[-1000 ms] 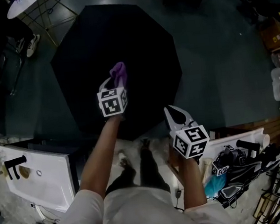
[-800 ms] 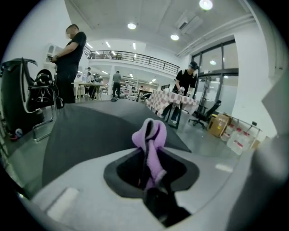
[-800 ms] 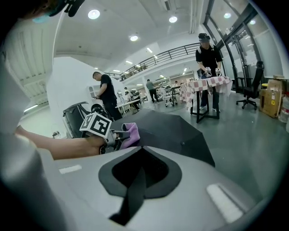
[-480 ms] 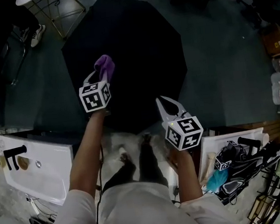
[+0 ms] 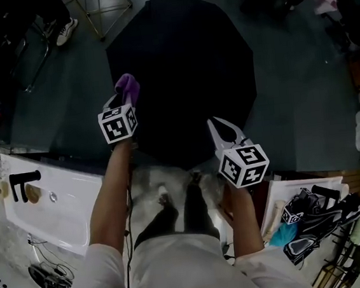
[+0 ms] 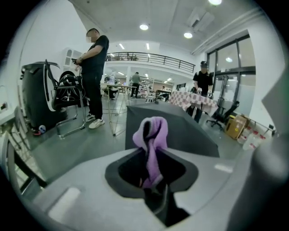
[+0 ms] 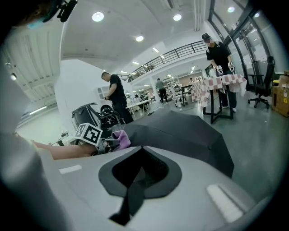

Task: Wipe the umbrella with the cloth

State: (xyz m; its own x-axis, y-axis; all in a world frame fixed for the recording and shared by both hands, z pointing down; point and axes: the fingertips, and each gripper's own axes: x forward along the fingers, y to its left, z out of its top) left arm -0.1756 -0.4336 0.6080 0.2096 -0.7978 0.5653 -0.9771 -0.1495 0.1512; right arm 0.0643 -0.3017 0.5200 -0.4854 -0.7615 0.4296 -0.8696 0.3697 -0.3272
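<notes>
As the left gripper (image 5: 124, 99) stands: I see it closed tight on the purple cloth (image 5: 127, 86); in its own view the jaws pinch the cloth's lower end and the rest bunches up above them (image 6: 151, 135)
Cloth: at the left edge of the canopy, over the rim; I cannot tell whether it is pressing on the fabric or just above it
Right gripper (image 5: 219, 128): jaws shut together with nothing between them; it hangs over the near rim of the canopy, well apart from the cloth, doing no work
Umbrella (image 5: 184, 63): black, fully open, standing canopy-up on the floor (image 5: 290, 96) in front of me; the right gripper view shows it spread wide, with the cloth at its left side (image 7: 121, 139)
What changed: a second ago the cloth sat near the middle of the canopy; half a second ago it was further left; now it has reached the left rim; the right gripper has barely shifted
What that means: I judge one outward stroke across the left panels is finishing; the far and right panels look yet to be wiped, so I would bring the cloth back toward the crown
</notes>
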